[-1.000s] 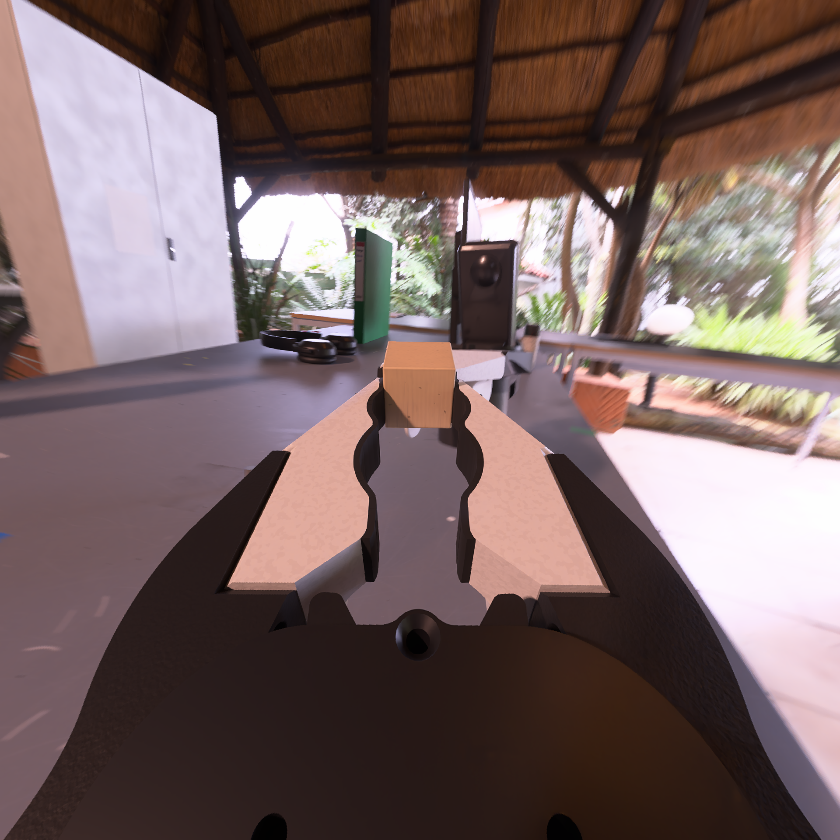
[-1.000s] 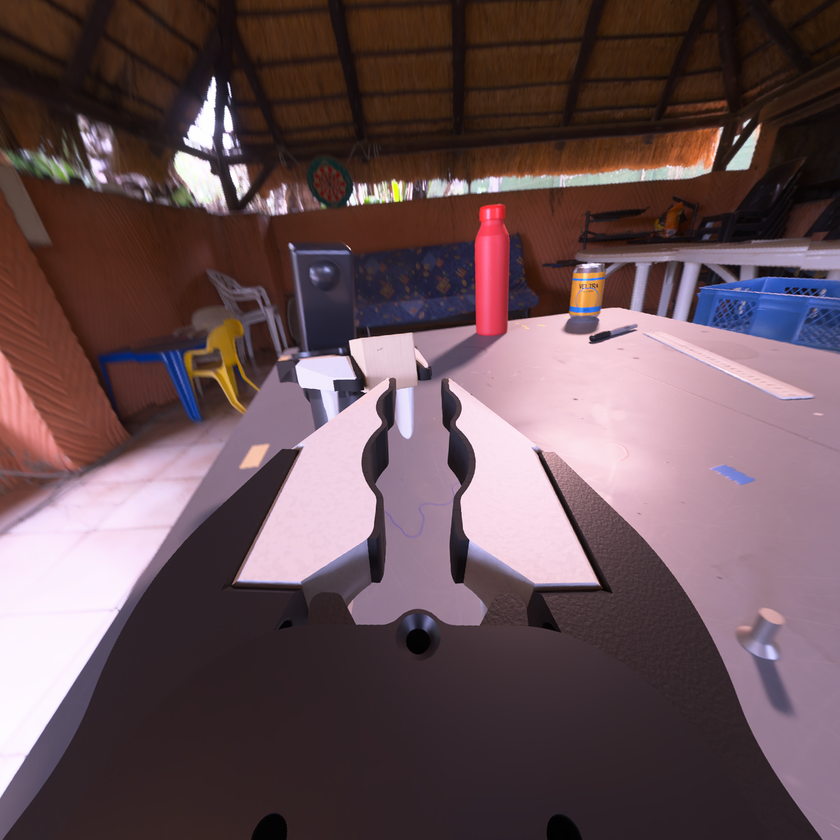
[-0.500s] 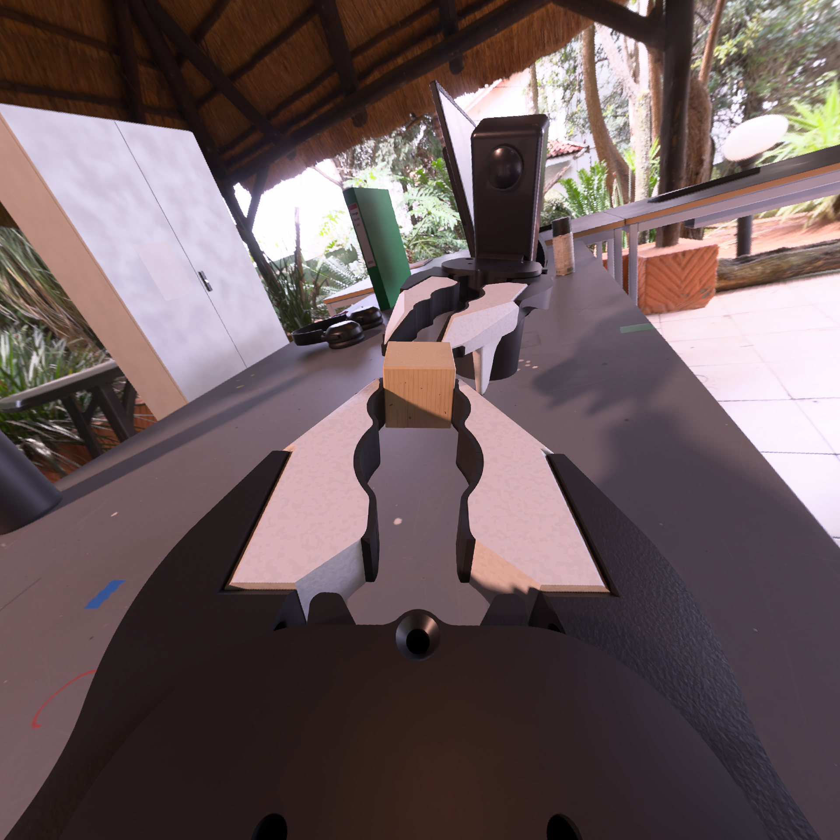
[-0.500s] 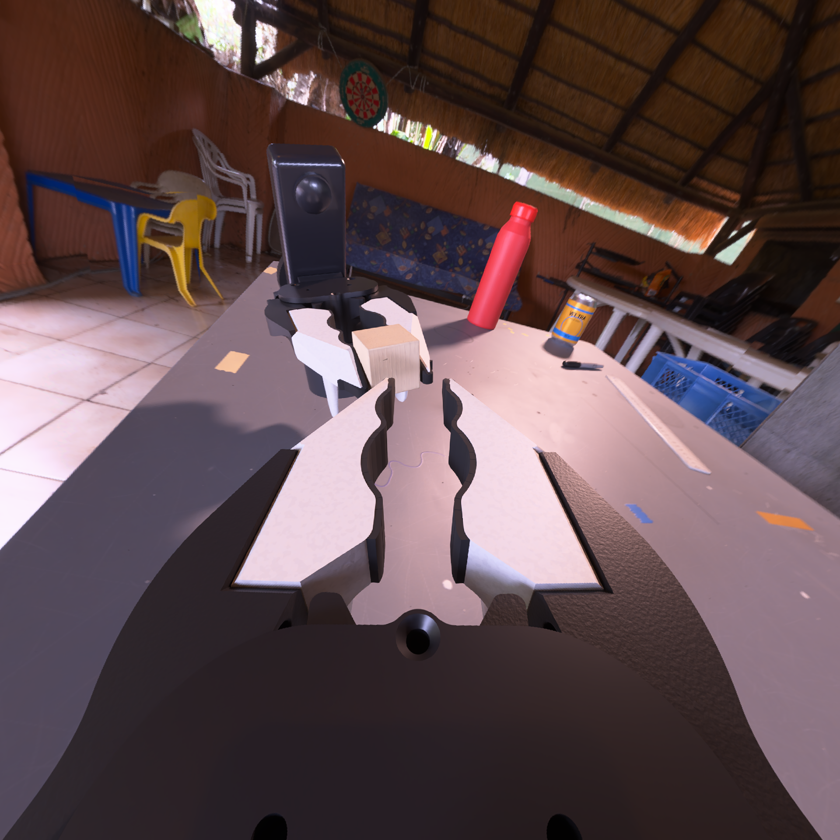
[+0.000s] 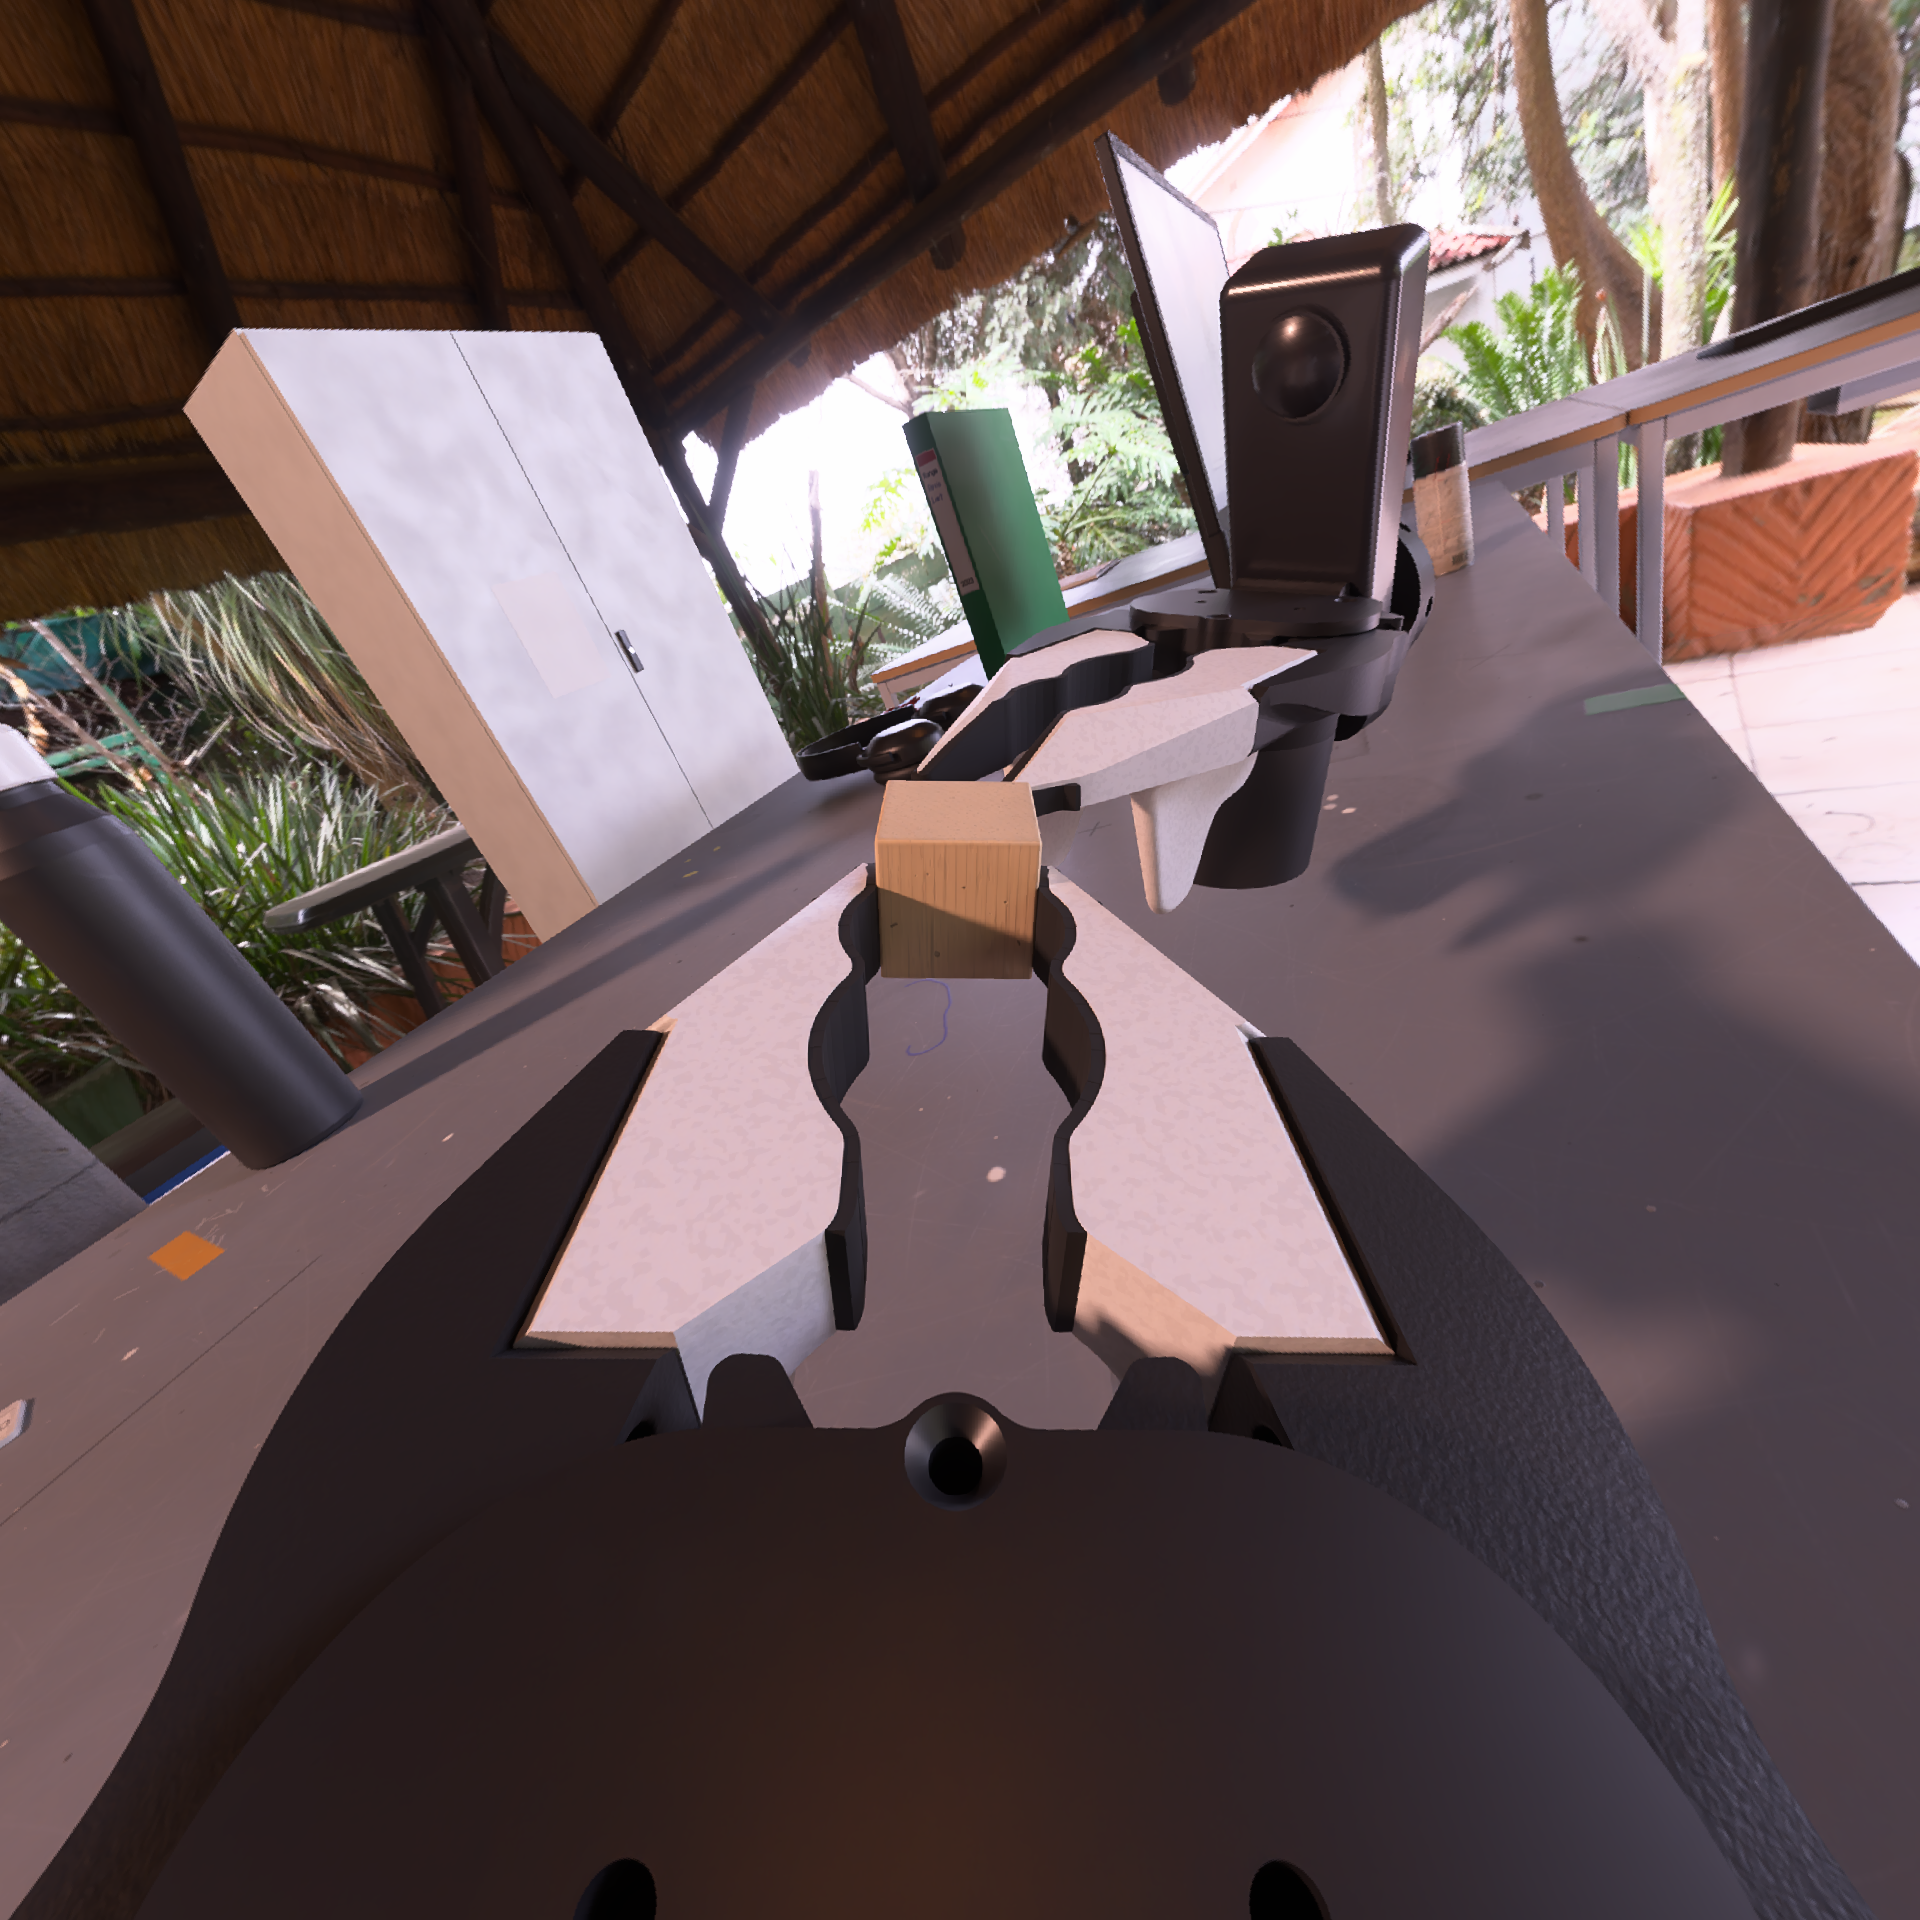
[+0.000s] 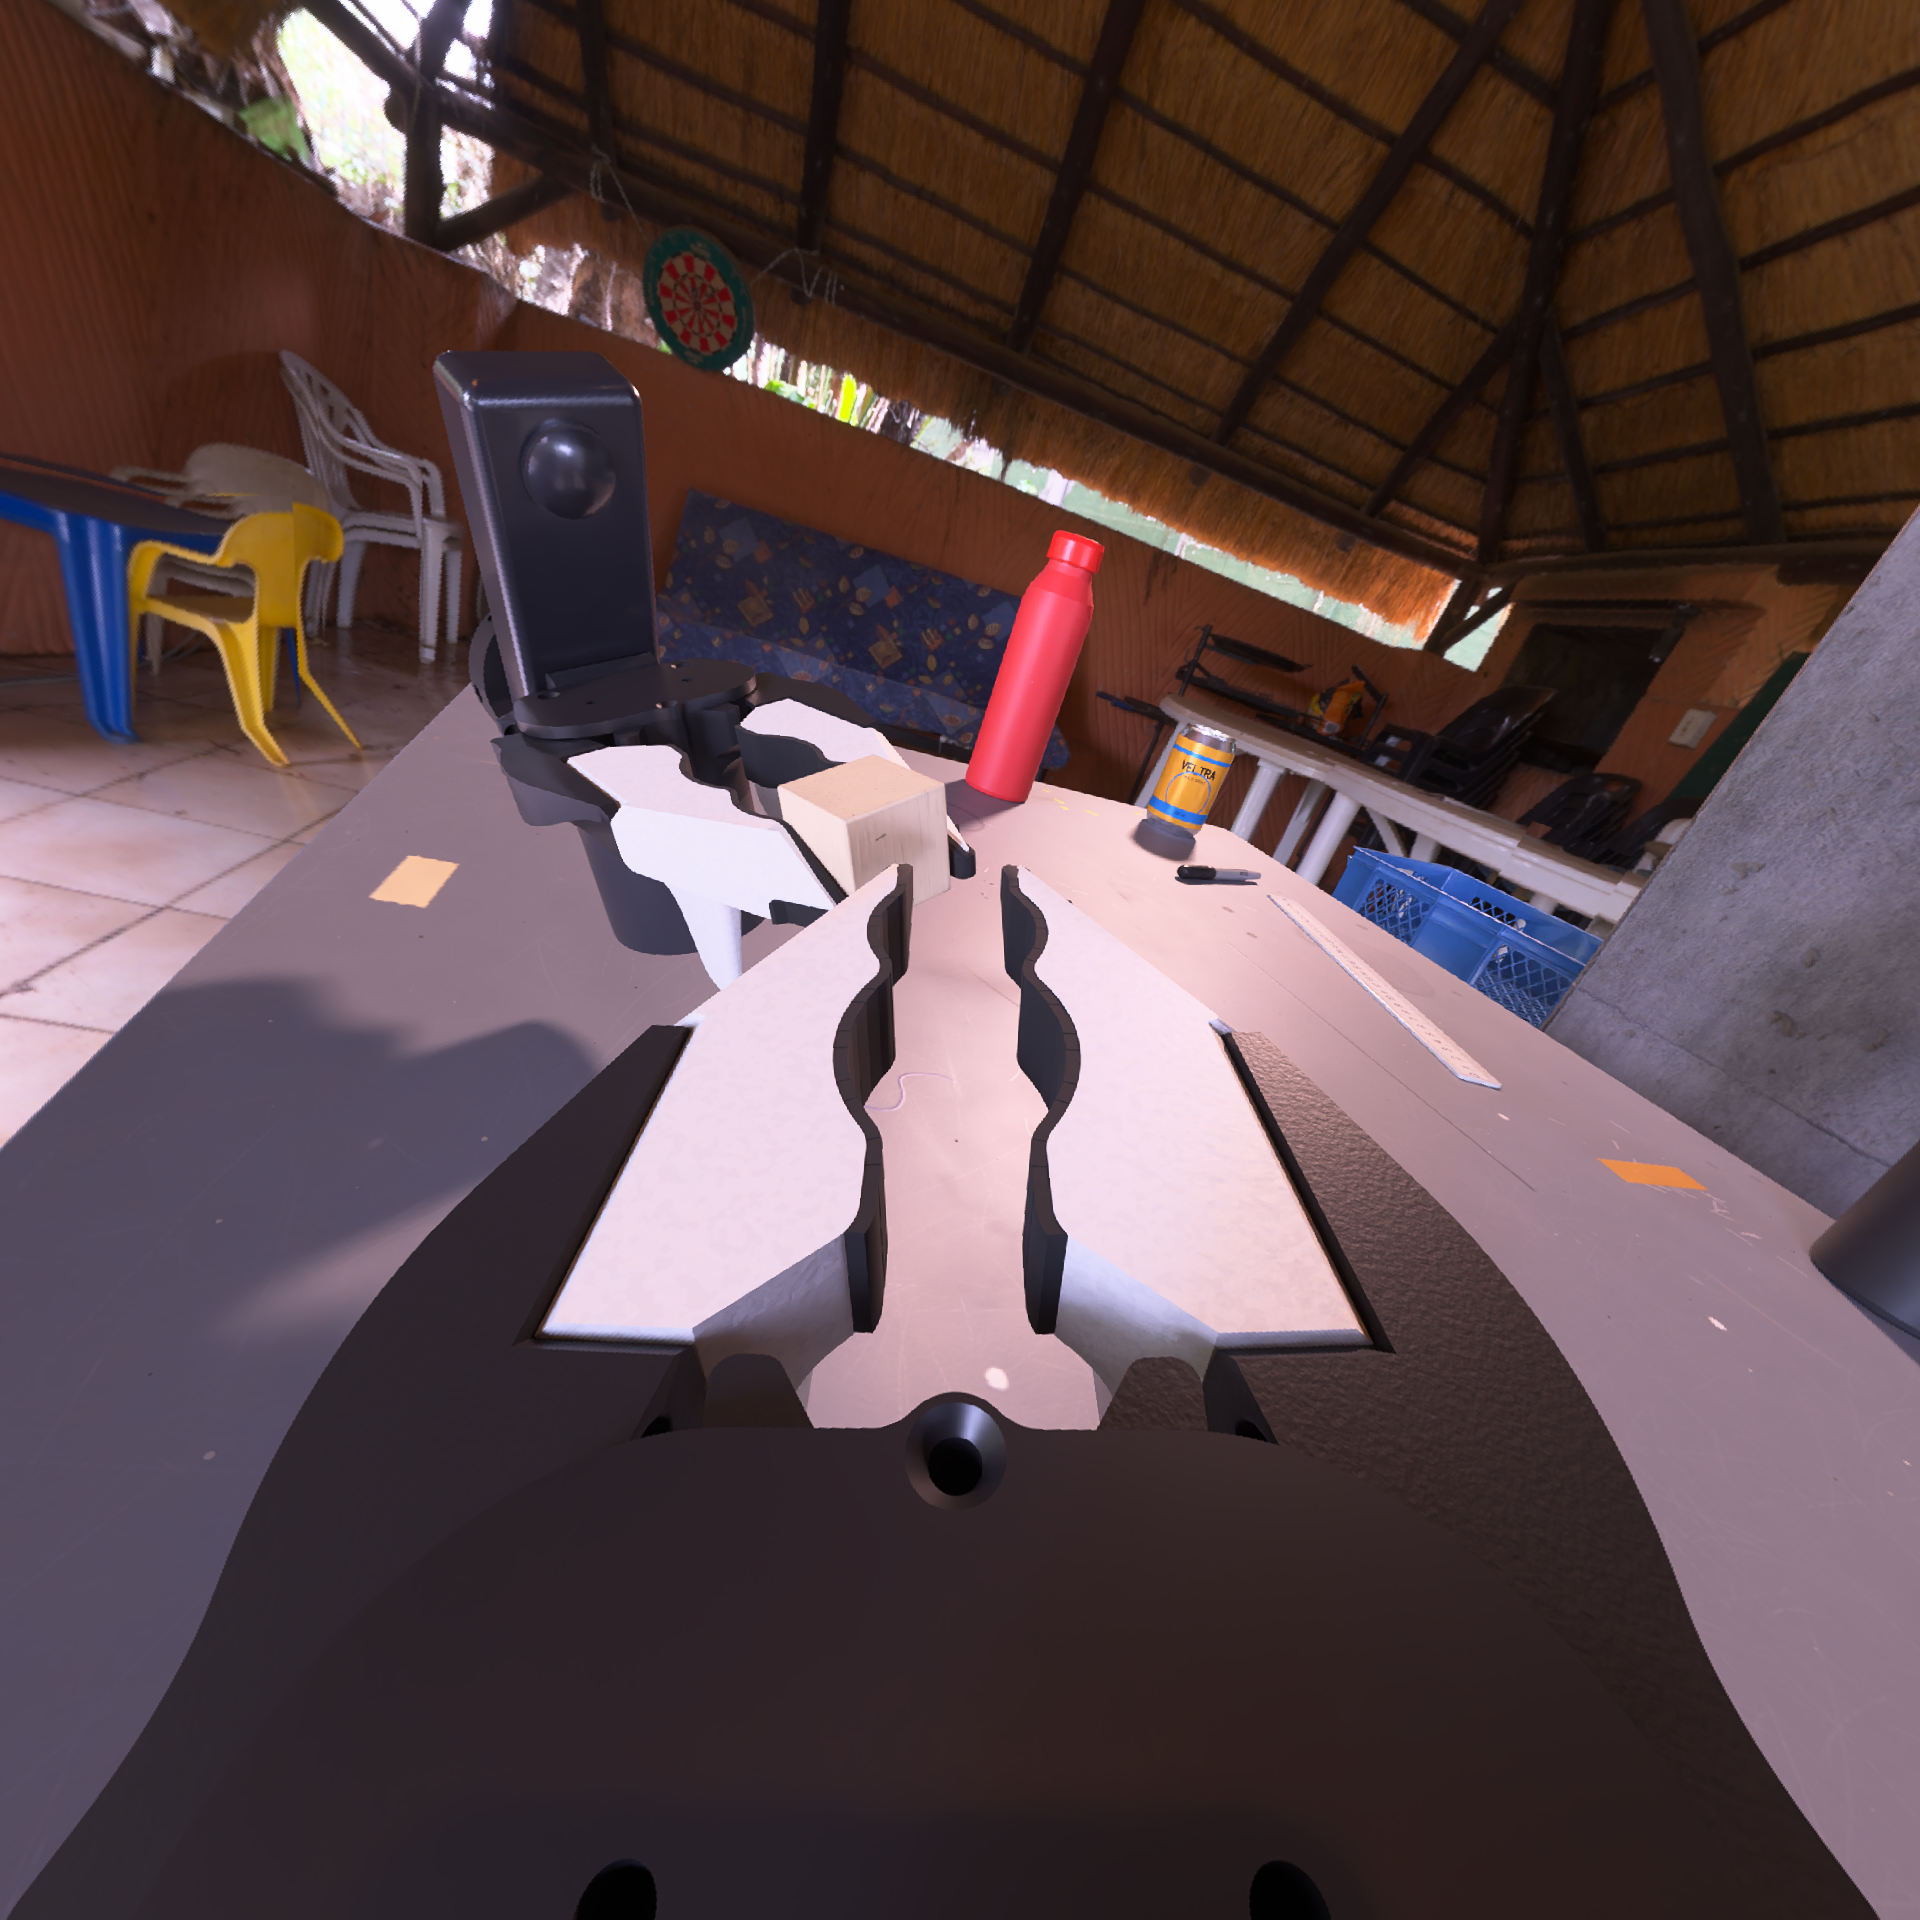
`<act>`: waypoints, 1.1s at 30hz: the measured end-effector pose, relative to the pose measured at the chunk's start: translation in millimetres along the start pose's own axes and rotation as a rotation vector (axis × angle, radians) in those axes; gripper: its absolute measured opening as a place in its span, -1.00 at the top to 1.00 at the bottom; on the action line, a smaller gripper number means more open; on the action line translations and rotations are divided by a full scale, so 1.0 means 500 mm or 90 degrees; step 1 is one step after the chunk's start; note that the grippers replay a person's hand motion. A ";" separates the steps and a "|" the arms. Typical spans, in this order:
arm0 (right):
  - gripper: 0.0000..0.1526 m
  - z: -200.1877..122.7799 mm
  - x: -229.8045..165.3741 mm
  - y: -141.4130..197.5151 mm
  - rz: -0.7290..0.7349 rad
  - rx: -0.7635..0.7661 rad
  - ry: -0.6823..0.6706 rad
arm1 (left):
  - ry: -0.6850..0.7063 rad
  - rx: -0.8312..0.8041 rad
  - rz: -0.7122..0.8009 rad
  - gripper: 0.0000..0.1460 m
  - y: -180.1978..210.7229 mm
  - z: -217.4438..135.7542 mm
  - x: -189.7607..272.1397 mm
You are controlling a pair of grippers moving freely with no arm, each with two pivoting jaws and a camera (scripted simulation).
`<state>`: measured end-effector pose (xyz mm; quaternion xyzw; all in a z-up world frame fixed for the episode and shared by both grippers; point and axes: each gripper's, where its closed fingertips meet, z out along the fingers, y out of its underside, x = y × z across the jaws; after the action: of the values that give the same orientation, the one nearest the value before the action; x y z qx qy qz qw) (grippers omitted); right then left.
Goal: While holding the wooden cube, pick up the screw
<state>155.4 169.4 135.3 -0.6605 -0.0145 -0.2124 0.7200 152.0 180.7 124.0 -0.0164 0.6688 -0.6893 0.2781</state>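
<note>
My left gripper (image 5: 956, 883) is shut on the wooden cube (image 5: 956, 904), which sits between its fingertips above the grey table (image 5: 1455, 1143). My right gripper (image 6: 958, 883) faces it tip to tip. Its jaws stand a narrow gap apart with nothing between them. The right wrist view shows the cube (image 6: 868, 821) in the left gripper (image 6: 883, 836), just left of my right fingertips. The left wrist view shows the right gripper (image 5: 997, 764) just behind the cube. No screw shows clearly. A small grey thing (image 5: 8, 1421) is cut off at the left edge.
A dark grey bottle (image 5: 156, 987) stands at the left of the left wrist view. Headphones (image 5: 873, 743), a green binder (image 5: 987, 530) and a white cabinet (image 5: 499, 603) are behind. A red bottle (image 6: 1029, 665), can (image 6: 1195, 779), pen (image 6: 1216, 875), ruler (image 6: 1382, 987) and blue crate (image 6: 1455, 925) lie ahead right.
Both views have rolled and now look down on the table from higher up. The screw that lay at the lower right of the right wrist view has left it. The cube stays held.
</note>
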 end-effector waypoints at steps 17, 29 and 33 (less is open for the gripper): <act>0.81 0.004 0.014 -0.006 0.101 0.038 0.043 | -0.020 0.000 0.001 0.61 -0.001 -0.001 -0.007; 1.00 -0.062 0.093 0.002 0.098 0.028 0.145 | -0.059 -0.062 -0.036 0.61 0.028 0.008 -0.037; 1.00 -0.049 0.111 0.035 0.141 -0.048 0.159 | -0.080 -0.041 -0.053 0.61 0.023 0.001 -0.051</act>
<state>205.4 130.8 132.6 -0.6531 0.1556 -0.2128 0.7100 177.7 191.2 122.3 -0.0962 0.6707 -0.6758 0.2900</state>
